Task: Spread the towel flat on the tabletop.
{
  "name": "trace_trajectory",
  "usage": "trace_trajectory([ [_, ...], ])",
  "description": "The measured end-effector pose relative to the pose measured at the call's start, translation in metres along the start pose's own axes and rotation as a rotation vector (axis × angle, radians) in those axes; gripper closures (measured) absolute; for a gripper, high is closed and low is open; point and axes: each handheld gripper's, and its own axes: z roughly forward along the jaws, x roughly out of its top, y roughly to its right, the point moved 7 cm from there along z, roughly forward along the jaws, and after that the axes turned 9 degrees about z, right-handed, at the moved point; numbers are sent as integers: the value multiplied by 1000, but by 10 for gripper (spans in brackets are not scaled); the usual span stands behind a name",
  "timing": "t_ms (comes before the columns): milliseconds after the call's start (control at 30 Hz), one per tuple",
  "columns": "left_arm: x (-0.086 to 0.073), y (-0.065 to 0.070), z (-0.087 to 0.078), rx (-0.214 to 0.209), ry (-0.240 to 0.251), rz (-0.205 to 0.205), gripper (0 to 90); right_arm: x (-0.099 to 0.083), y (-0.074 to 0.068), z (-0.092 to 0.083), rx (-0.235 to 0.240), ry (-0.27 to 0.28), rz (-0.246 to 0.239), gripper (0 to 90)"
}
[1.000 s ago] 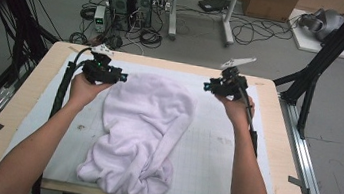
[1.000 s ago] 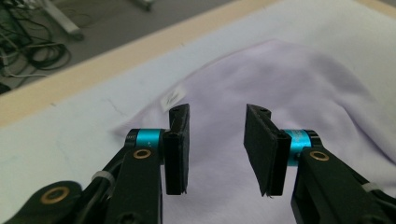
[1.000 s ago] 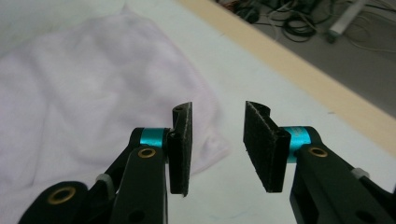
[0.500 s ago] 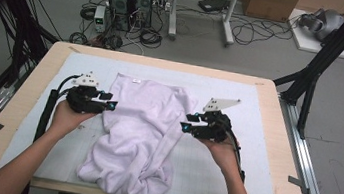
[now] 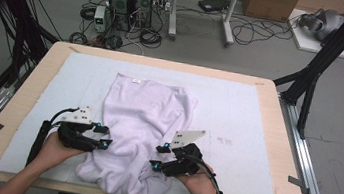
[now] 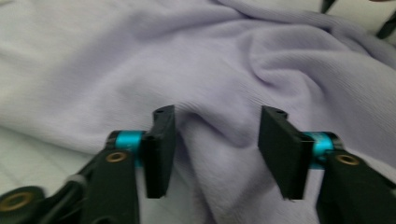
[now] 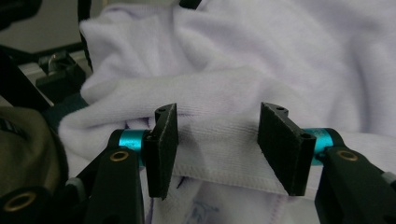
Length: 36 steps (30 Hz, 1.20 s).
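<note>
Both grippers have dropped from the far shoulders to the near, bunched end of the lilac garment, left gripper part-open over a fold, right gripper just widened around the hem, ready to grab
</note>
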Motion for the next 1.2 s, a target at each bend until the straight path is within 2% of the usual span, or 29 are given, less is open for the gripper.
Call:
trace_trajectory([
  [33,-2,2,3,-14,-14,6,680,-1,1,5,-2,-13,0,508],
  [100,-5,3,9,-26,-36,7,792,-5,2,11,20,-43,4,671],
  [133,-5,4,11,-30,-41,10,831,-7,4,12,18,-54,-12,746],
  [167,-5,4,13,-29,-40,12,845,-9,5,12,18,-66,-12,802],
  [233,-2,3,11,-17,-26,8,857,-8,7,6,39,-49,0,840],
  [333,6,-1,5,-7,5,-8,863,-7,11,-8,20,-36,5,850],
  [500,21,-9,-6,26,45,-17,865,-2,27,-44,-41,28,35,852],
  [633,28,-19,-6,53,59,-46,865,-4,49,-71,-124,50,60,854],
  [767,29,-30,2,82,47,-73,865,-16,74,-86,-209,24,101,854],
  [833,27,-36,8,95,43,-93,865,-26,89,-88,-248,8,135,854],
  [900,26,-40,15,103,32,-108,864,-40,105,-84,-266,-10,182,854],
  [933,25,-42,19,106,23,-109,865,-46,111,-80,-267,-26,210,854],
  [1000,21,-45,26,113,-3,-114,864,-53,119,-71,-257,-26,240,853],
  [1067,19,-47,28,111,-9,-129,848,-53,120,-64,-251,-35,233,841],
  [1133,21,-47,23,109,10,-136,748,-47,116,-64,-239,-14,222,808],
  [1200,24,-46,15,114,32,-135,670,-40,112,-70,-242,29,217,744],
])
